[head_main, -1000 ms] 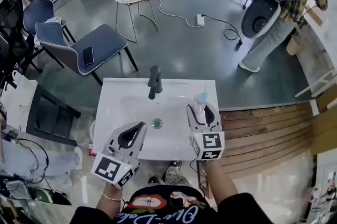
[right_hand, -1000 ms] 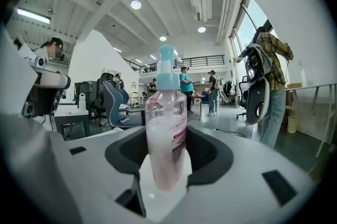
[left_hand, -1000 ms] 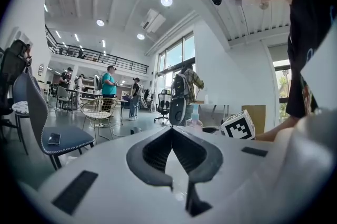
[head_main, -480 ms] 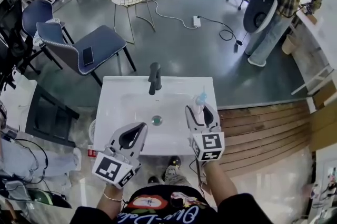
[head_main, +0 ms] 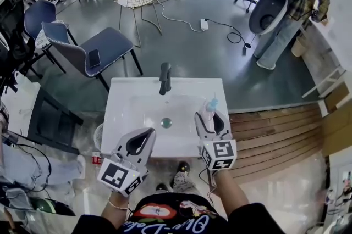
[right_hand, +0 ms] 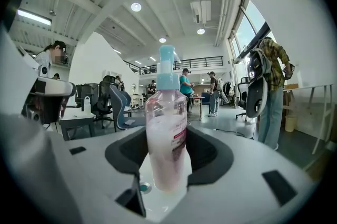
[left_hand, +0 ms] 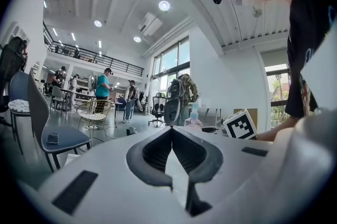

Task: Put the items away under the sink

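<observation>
the right gripper point(head_main: 211, 113) is clamped on the clear plastic pump bottle of pink liquid point(right_hand: 166, 139), upright over the right edge of the white rectangular sink point(head_main: 118, 101). the left gripper point(left_hand: 171, 131) is pressed together, empty. gripped low, the tall bottle may tip or slip on the way down.

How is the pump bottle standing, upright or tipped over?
Upright: the pump bottle has its blue top straight up in the right gripper view, the right gripper closed on its sides.
</observation>
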A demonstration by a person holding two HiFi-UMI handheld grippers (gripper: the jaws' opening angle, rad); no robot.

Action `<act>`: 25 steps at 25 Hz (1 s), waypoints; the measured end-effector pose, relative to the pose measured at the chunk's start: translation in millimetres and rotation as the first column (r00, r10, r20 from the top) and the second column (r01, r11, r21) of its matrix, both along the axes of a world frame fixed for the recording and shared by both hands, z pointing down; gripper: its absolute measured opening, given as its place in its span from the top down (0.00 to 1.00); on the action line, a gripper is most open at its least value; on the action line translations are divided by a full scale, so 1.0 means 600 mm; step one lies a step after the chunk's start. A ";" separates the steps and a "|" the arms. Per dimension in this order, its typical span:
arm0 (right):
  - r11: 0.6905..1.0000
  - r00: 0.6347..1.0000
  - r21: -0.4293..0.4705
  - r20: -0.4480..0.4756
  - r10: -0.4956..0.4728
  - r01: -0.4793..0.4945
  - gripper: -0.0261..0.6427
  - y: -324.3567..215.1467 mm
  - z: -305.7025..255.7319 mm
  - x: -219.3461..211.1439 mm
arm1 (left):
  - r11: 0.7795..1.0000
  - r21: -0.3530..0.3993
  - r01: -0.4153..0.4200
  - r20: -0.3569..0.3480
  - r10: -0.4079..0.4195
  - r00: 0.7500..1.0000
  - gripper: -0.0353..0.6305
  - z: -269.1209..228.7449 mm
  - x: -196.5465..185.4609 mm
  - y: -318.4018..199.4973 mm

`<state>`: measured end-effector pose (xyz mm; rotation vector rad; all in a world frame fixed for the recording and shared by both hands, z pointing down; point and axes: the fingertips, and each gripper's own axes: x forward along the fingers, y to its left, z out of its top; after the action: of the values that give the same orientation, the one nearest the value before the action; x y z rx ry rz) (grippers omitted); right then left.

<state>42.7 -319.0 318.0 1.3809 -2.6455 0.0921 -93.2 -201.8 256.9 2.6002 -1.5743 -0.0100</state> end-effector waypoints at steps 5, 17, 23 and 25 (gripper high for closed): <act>1.000 1.000 -0.001 0.008 0.003 -0.003 0.64 0.028 -0.006 -0.002 | 1.000 0.003 -0.015 -0.002 0.015 1.000 0.93 0.000 0.000 0.023; 1.000 1.000 0.009 0.001 0.005 -0.005 0.64 0.089 -0.015 0.003 | 0.999 0.015 -0.028 -0.019 0.029 0.999 0.93 0.000 0.000 0.066; 0.999 1.000 0.007 0.000 0.031 -0.031 0.64 0.118 -0.014 0.006 | 0.999 0.017 -0.039 -0.037 0.040 0.998 0.93 0.003 -0.006 0.084; 0.999 0.999 0.007 0.000 0.032 -0.032 0.64 0.127 -0.016 0.006 | 0.999 0.023 -0.046 -0.035 0.046 0.998 0.93 0.001 -0.004 0.087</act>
<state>46.4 -242.6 308.3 1.4260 -2.6261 0.0870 -95.8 -149.3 257.6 2.6369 -1.5108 -0.0697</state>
